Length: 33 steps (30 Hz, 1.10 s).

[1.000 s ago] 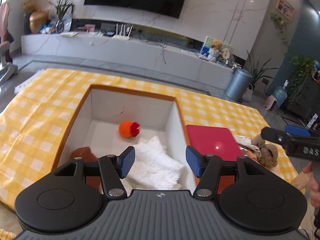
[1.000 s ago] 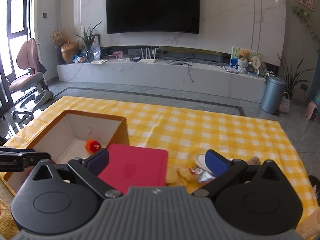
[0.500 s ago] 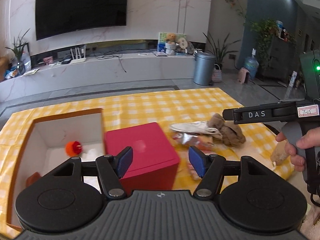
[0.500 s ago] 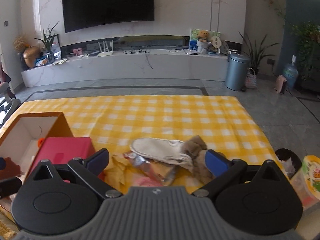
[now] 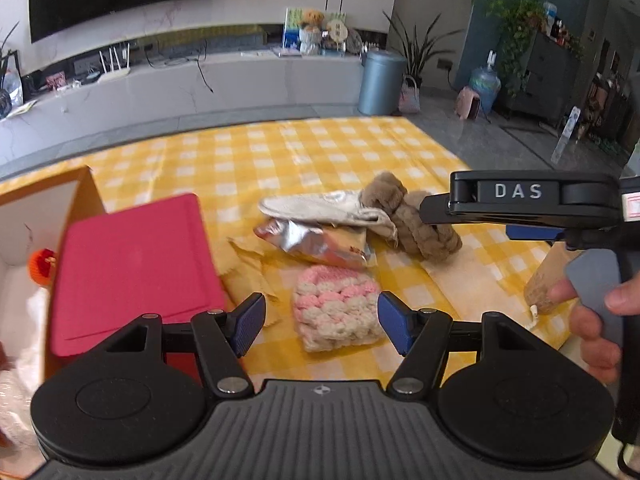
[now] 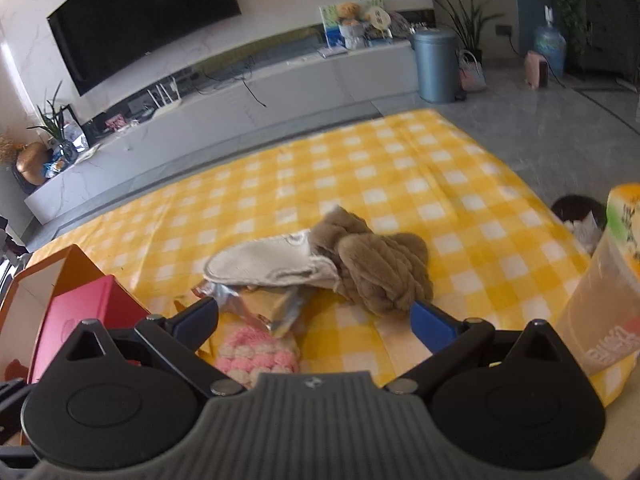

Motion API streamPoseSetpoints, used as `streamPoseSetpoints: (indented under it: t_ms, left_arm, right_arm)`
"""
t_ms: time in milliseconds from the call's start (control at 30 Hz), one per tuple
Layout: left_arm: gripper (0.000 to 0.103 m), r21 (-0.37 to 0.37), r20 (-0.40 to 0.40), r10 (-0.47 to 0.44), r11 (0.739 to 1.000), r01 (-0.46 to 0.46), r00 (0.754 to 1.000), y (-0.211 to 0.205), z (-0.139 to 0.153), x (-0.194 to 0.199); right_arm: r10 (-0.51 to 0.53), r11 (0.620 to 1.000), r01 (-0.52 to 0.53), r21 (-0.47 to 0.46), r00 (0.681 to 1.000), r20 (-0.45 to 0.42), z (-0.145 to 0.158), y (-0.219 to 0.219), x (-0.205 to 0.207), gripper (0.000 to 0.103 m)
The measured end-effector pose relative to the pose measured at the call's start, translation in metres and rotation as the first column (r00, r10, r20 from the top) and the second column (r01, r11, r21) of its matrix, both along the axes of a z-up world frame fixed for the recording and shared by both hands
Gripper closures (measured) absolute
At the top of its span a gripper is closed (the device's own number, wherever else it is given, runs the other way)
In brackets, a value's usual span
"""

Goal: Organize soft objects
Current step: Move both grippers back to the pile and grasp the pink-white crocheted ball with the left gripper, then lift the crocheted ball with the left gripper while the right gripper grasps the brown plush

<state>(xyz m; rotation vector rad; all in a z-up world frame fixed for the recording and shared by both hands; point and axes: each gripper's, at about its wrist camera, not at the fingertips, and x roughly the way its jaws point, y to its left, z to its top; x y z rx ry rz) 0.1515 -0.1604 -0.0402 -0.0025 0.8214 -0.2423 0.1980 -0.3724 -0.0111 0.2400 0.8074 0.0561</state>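
Note:
A pink and white knitted piece (image 5: pixel 336 312) (image 6: pixel 256 356) lies on the yellow checked cloth (image 5: pixel 320 152). My left gripper (image 5: pixel 322 326) hovers open just in front of it, the blue pads either side and clear of the yarn. Behind it lie a silver foil packet (image 5: pixel 320 244), a white fabric piece (image 5: pixel 324 208) (image 6: pixel 272 264) and a brown braided plush (image 5: pixel 416 224) (image 6: pixel 380 268). My right gripper (image 6: pixel 316 320) is open and empty, low over this pile. In the left wrist view the right gripper (image 5: pixel 440 210) comes in from the right, its tip beside the brown plush.
A red box (image 5: pixel 132 264) (image 6: pixel 76 320) stands left of the pile. Beside it, an open orange box (image 5: pixel 36 216) holds an orange pom-pom (image 5: pixel 42 266) and white cloth. A tan bottle (image 6: pixel 608 292) stands at the table's right edge, and a hand (image 5: pixel 592 336) holds the right gripper's handle.
Both views have swung right, from the open box to the pile of soft things. The left gripper's jaws have widened a little and now sit low over the knitted piece.

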Motion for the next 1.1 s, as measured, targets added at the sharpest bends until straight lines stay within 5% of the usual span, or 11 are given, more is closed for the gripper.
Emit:
streamPoseSetpoints:
  t_ms: [367,533,767,1100]
  left_arm:
    - [0.022,0.073,-0.139,0.017,0.997,-0.007,0.99,-0.043,-0.058,0.05]
    - [0.01,0.086,-0.119,0.047,0.996,-0.037,0.992,-0.046,-0.071,0.055]
    - [0.008,0.128,-0.108,0.075,0.99,-0.061,0.991,-0.051,-0.086,0.061]
    - [0.042,0.103,-0.053,0.079,0.992,-0.073,0.996,-0.044,-0.074,0.041]
  right_arm:
    - [-0.084,0.996,0.085,0.024,0.996,-0.043,-0.02,-0.025,0.009,0.003]
    - [-0.099,0.994,0.101,0.031,0.993,-0.068,-0.029,-0.028,0.019,0.003]
    - [-0.106,0.994,0.108,0.021,0.991,-0.082,-0.035,-0.03,0.023,0.003]
    - [-0.128,0.992,0.129,0.003,0.99,-0.065,-0.035,-0.029,0.023,0.003]
